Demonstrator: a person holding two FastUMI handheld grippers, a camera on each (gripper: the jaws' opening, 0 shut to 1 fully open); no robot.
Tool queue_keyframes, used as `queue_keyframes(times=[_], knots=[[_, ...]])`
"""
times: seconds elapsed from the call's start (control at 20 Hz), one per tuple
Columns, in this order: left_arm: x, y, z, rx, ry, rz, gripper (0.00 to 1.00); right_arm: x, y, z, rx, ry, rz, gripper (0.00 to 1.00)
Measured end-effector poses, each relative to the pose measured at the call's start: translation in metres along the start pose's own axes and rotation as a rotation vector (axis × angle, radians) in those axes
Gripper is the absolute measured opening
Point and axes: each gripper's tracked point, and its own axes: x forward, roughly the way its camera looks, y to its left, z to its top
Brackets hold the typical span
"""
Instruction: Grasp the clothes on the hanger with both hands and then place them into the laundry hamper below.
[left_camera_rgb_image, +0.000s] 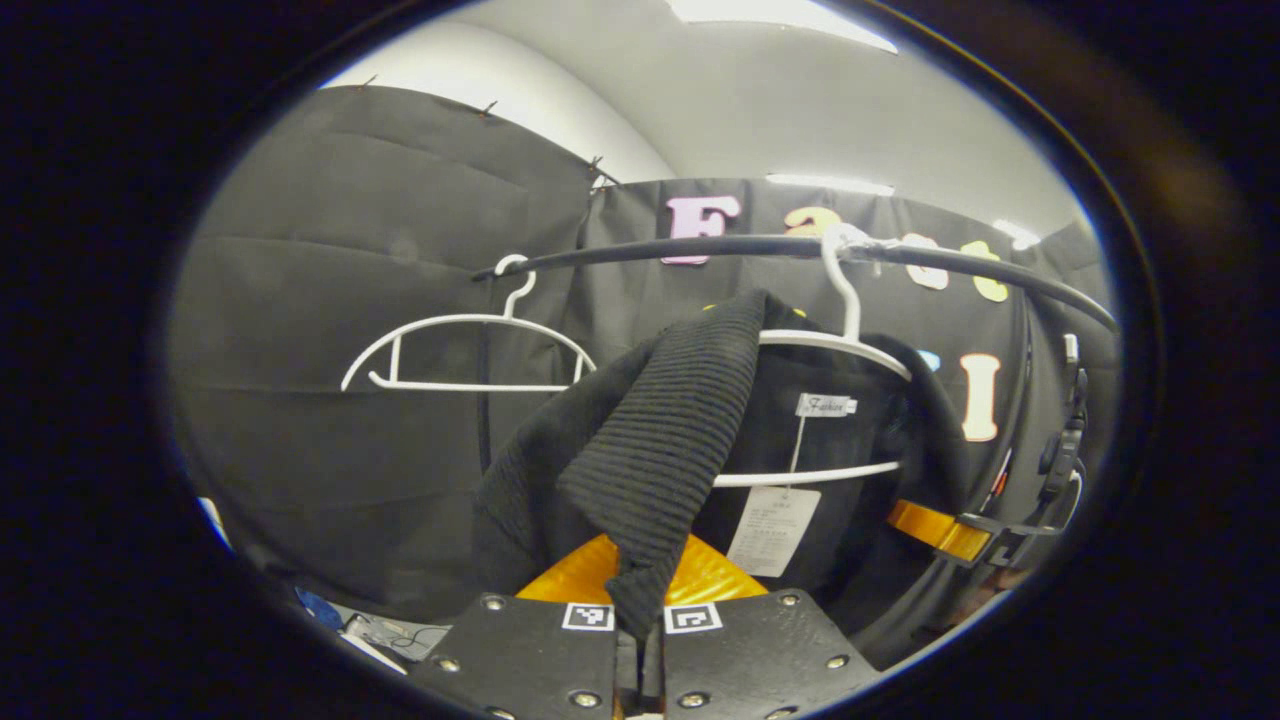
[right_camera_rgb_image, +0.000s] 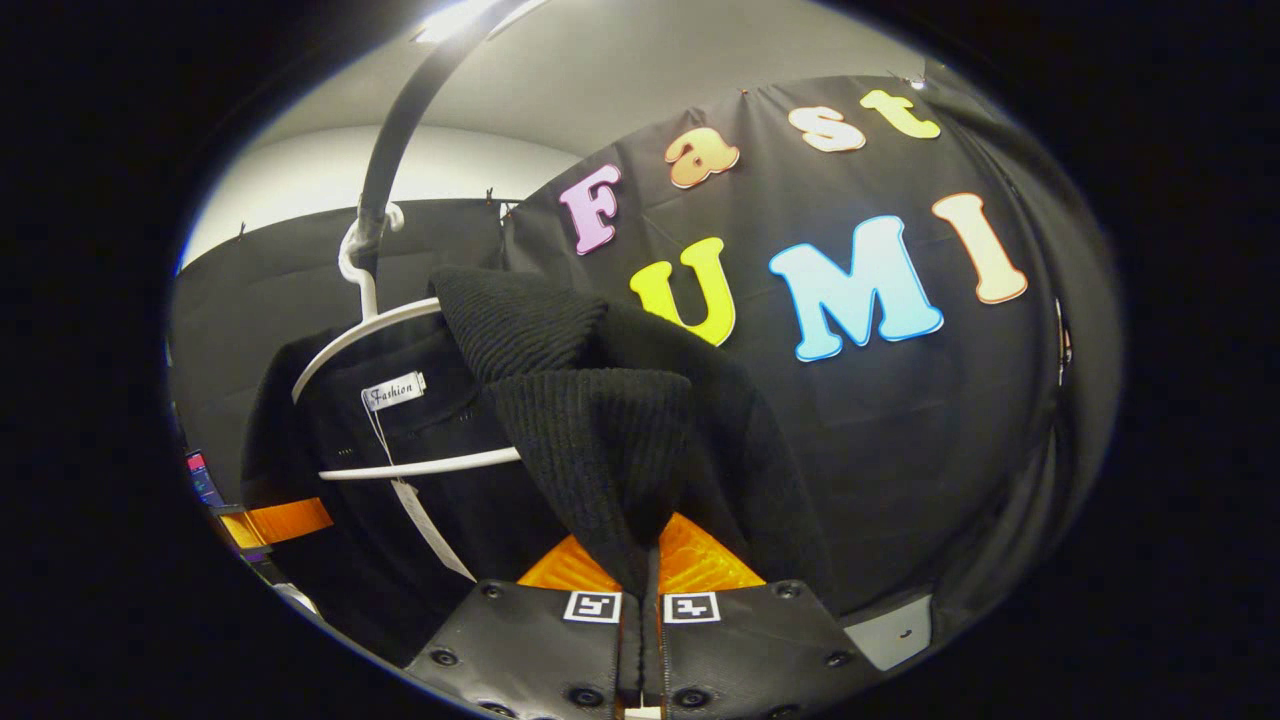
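We are pinching the black knit cardigan (left_camera_rgb_image: 660, 440) in both the left gripper (left_camera_rgb_image: 640, 625) and the right gripper (right_camera_rgb_image: 640, 600), jaws nearly closed on its ribbed edges, so it can slide off the white hanger (left_camera_rgb_image: 850, 335) on the rail (left_camera_rgb_image: 700, 248).

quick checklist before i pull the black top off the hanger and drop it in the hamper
1. Left hand-held gripper pinching the ribbed edge of the black garment: ok, fabric runs down between its closed fingers.
2. Right hand-held gripper pinching the garment: ok, ribbed fabric sits between its closed fingers.
3. Garment clear of the white hanger: not ok, the cloth still drapes over the hanger's shoulders.
4. Hanger hooked on the black rail: ok, so it should stay put while you pull.
5. Paper tag free of the hanger bar: cannot tell.
6. Hamper position below: cannot tell.
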Motion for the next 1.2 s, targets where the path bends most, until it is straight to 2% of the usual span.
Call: queue_keyframes(times=[0.3, 0.7, 1.2], knots=[[-0.016, 0.004, 0.023, -0.055, -0.027, -0.112, 0.02, -0.017, -0.021, 0.026, -0.038, -0.078, -0.141, 0.01], [-0.025, 0.036, 0.054, -0.067, -0.067, -0.121, 0.04, -0.02, -0.048, 0.062, -0.097, -0.199, -0.268, 0.01], [-0.011, 0.069, 0.088, 0.068, -0.122, -0.113, 0.04, -0.005, -0.072, 0.106, -0.196, -0.4, -0.348, 0.0]])
